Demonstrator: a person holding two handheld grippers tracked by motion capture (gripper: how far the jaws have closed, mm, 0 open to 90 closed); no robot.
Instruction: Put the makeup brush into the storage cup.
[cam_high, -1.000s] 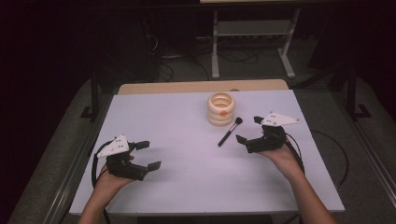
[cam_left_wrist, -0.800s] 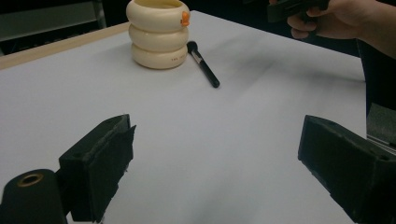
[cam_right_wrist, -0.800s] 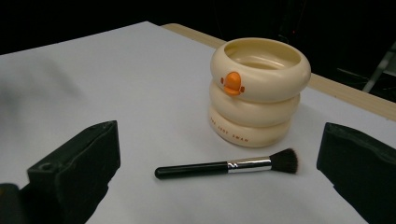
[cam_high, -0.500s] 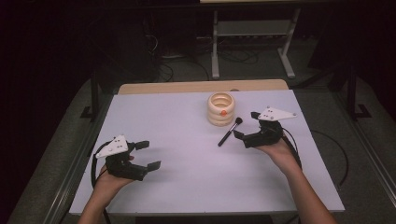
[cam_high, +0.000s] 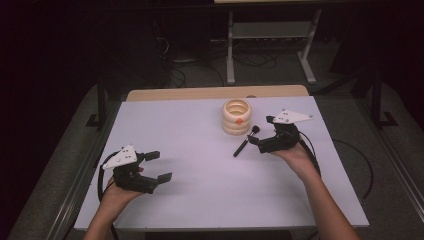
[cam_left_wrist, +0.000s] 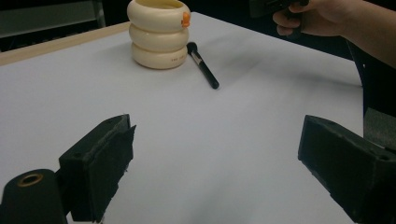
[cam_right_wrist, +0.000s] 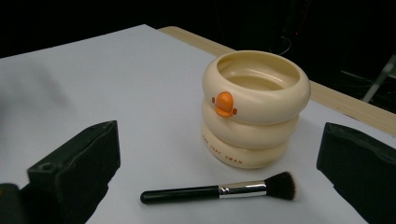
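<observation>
We hold our right gripper (cam_high: 262, 131) low over the far right part of the white table (cam_high: 200, 150), forearm coming in from the bottom right, its two black jaws spread wide and empty, pointing at the black-handled makeup brush with a silver ferrule (cam_right_wrist: 219, 190). That brush lies flat on the table between the jaws and just in front of the cream, three-ringed ceramic cup with an orange duck bill (cam_right_wrist: 254, 107), its bristles close beside the cup's base. Our left gripper (cam_high: 157, 165) rests at the near left, well apart from both, jaws likewise released and gripping nothing.
</observation>
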